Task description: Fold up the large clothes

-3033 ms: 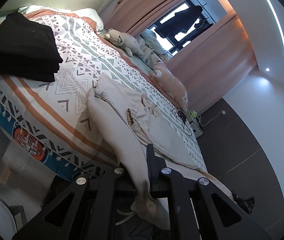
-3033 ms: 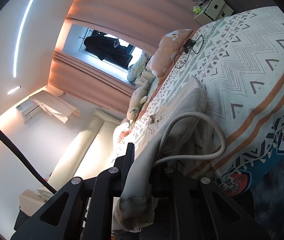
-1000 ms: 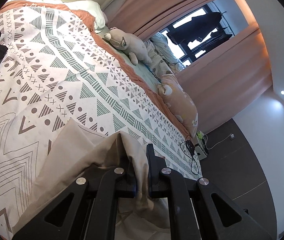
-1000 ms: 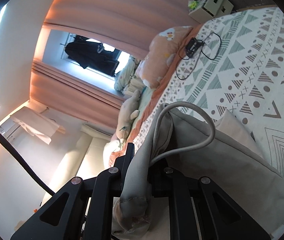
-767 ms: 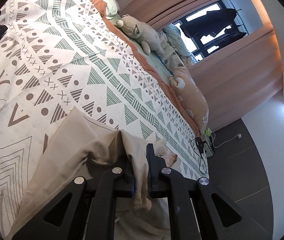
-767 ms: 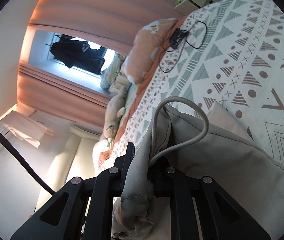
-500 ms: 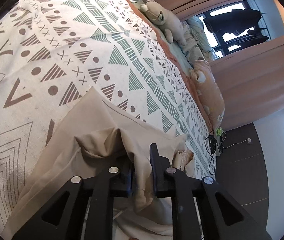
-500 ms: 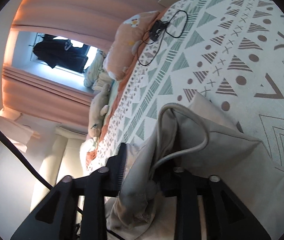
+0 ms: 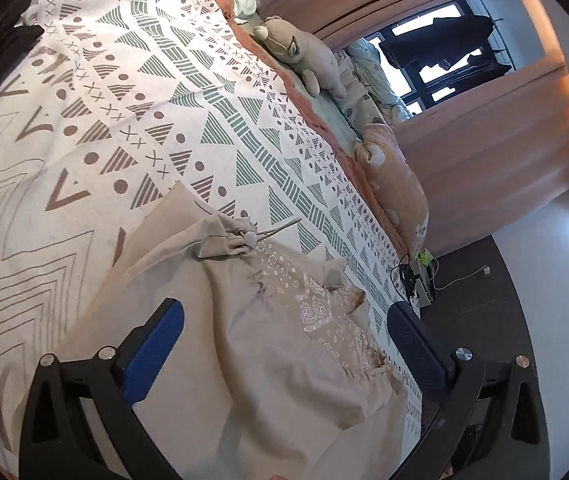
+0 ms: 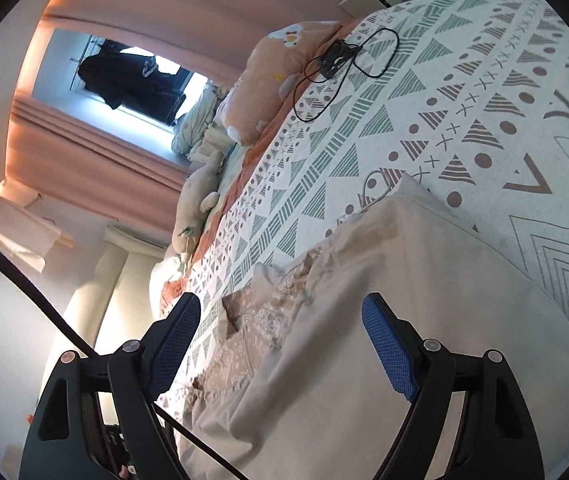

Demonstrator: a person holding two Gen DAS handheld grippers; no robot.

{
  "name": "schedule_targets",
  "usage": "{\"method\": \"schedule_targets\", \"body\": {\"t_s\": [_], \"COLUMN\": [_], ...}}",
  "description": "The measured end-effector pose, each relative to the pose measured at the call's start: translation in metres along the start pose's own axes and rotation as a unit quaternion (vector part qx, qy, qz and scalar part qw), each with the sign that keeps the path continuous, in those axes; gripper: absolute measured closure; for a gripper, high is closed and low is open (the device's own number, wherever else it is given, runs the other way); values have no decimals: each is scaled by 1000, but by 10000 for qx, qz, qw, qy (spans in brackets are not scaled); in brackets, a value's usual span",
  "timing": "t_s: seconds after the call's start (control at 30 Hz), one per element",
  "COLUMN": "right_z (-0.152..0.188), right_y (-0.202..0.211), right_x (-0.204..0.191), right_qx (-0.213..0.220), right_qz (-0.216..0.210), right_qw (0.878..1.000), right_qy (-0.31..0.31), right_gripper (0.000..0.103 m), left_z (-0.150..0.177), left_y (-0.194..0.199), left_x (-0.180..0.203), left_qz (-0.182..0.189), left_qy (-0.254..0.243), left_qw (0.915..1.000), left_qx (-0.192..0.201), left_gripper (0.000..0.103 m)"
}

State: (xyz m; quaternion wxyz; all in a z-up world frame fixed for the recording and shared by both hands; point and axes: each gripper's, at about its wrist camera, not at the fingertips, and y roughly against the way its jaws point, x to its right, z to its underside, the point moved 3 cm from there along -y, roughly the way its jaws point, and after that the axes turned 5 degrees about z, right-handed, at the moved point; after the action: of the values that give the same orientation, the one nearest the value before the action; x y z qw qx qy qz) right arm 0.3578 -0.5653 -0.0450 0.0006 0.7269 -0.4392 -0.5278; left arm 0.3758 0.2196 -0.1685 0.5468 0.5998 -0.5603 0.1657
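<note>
One beige garment (image 9: 244, 340) lies on the one patterned bed (image 9: 84, 100), with one drawstring (image 9: 280, 227) trailing from its gathered end toward the plush toys. Along the bed's far edge I count one grey plush animal (image 9: 300, 54) and one peach plush pillow (image 9: 396, 184), with a bundle of pale bedding between them whose pieces cannot be told apart. One black cable with its small device (image 10: 338, 58) rests on the bed beside the peach pillow, and two grippers show, the left gripper (image 9: 282, 328) and the right gripper (image 10: 280, 334), each with two blue-padded fingers spread apart.

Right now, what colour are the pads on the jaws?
Blue, on black arms; the textured blue pads show best in the right wrist view.
</note>
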Motion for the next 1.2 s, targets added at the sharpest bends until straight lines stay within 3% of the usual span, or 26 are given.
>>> {"method": "schedule_targets", "body": {"t_s": [0.4,0.5,0.6,0.77,0.9,1.0,1.2], "right_z": [39,47,54,66,72,77,88], "right_y": [68,74,76,67,48,26,-29], "right_x": [-46,-57,-67,-86,-104,-121,-152], "right_qx": [-36,-81,-142,-267,-408,-593,-960], "right_qz": [70,127,186,401,538,591,681], "right_qw": [9970,9954,9937,9881,9848,9793,9675], "right_qy": [772,944,1095,1459,1600,1841,2238], "right_gripper": [21,21,21,23,37,39,46], "left_z": [35,42,50,70,81,85,90], "left_y": [78,90,98,103,103,97,87], "left_x": [-27,-40,-57,-86,-106,-118,-136], "left_qz": [-233,-327,-461,-658,-787,-880,-1006], "left_qy": [-154,-71,71,227,403,525,735], "left_qw": [9995,9993,9988,9976,9961,9947,9920], "left_qx": [144,159,121,24,-17,-83,-190], "left_gripper": [1,11,27,38,47,49,63]}}
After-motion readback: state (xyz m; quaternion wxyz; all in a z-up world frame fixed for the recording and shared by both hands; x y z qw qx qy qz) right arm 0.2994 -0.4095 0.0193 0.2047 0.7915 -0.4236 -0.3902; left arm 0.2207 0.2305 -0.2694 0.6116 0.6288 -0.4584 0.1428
